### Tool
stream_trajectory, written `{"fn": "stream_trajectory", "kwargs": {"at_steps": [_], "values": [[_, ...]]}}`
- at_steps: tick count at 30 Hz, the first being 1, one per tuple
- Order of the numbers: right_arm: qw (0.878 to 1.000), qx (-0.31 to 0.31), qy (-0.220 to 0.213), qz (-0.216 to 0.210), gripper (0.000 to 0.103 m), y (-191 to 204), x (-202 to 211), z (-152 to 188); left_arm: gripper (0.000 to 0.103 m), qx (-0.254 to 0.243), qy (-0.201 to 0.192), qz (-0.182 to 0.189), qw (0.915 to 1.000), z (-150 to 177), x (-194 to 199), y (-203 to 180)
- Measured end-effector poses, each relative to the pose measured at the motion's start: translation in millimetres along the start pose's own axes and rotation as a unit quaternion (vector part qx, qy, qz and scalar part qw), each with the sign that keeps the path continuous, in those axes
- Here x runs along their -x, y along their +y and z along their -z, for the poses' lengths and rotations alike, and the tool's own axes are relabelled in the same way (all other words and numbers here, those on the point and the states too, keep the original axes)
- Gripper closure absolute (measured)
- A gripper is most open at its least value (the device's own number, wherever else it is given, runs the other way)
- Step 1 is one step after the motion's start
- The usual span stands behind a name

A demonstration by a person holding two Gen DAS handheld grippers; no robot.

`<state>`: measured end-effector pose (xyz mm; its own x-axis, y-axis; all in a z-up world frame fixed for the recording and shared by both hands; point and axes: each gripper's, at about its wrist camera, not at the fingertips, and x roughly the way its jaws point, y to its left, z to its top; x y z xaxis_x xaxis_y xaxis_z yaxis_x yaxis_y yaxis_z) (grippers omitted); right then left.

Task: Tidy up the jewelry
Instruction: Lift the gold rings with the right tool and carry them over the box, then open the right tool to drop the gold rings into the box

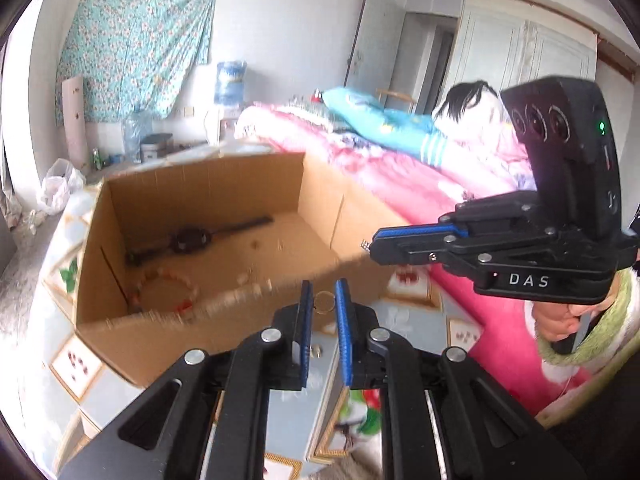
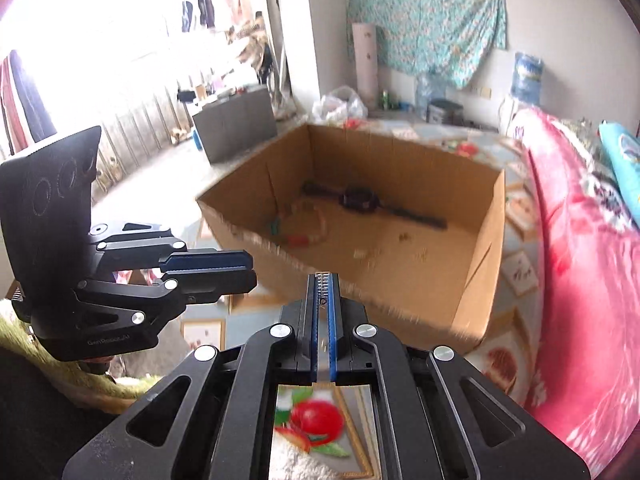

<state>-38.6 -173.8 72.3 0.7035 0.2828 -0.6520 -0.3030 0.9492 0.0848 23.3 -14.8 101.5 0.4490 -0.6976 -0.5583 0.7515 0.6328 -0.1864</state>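
Note:
In the left wrist view my left gripper is shut on a small gold ring, held between its blue pads just in front of the near wall of an open cardboard box. Inside the box lie a black watch and a bead bracelet. My right gripper hovers to the right, over the box's corner. In the right wrist view the right gripper is shut on a thin silver studded piece. The left gripper is at the left there. The box, watch and bracelet lie ahead.
The box stands on a cloth with fruit pictures. A bed with a pink cover runs along the right side. A person's hand grips the right gripper's handle. Water bottles and bags stand by the far wall.

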Motion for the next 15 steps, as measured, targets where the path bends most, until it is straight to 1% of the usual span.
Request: {"fn": "stream_trajectory", "kwargs": {"at_steps": [2, 4, 7, 10, 13, 15], "values": [[1.000, -0.006, -0.003, 0.004, 0.101, -9, -3, -10, 0.092, 0.000, -0.002, -0.009, 1.0000, -13, -6, 6], [1.000, -0.013, 0.010, 0.008, 0.101, -18, -19, -17, 0.092, 0.004, 0.014, -0.025, 0.9996, -23, -22, 12], [0.999, -0.029, 0.044, 0.007, 0.101, -29, -43, -28, 0.092, 0.028, 0.059, -0.042, 0.9970, -34, -53, 27], [0.997, -0.040, 0.072, 0.008, 0.101, -38, -60, -34, 0.092, 0.053, 0.099, -0.058, 0.9919, -41, -78, 45], [0.995, -0.045, 0.094, 0.007, 0.101, -43, -79, -36, 0.092, 0.073, 0.125, -0.063, 0.9875, -42, -96, 55], [0.993, -0.048, 0.105, 0.005, 0.100, -45, -82, -37, 0.091, 0.081, 0.134, -0.071, 0.9851, -43, -104, 60]]}}
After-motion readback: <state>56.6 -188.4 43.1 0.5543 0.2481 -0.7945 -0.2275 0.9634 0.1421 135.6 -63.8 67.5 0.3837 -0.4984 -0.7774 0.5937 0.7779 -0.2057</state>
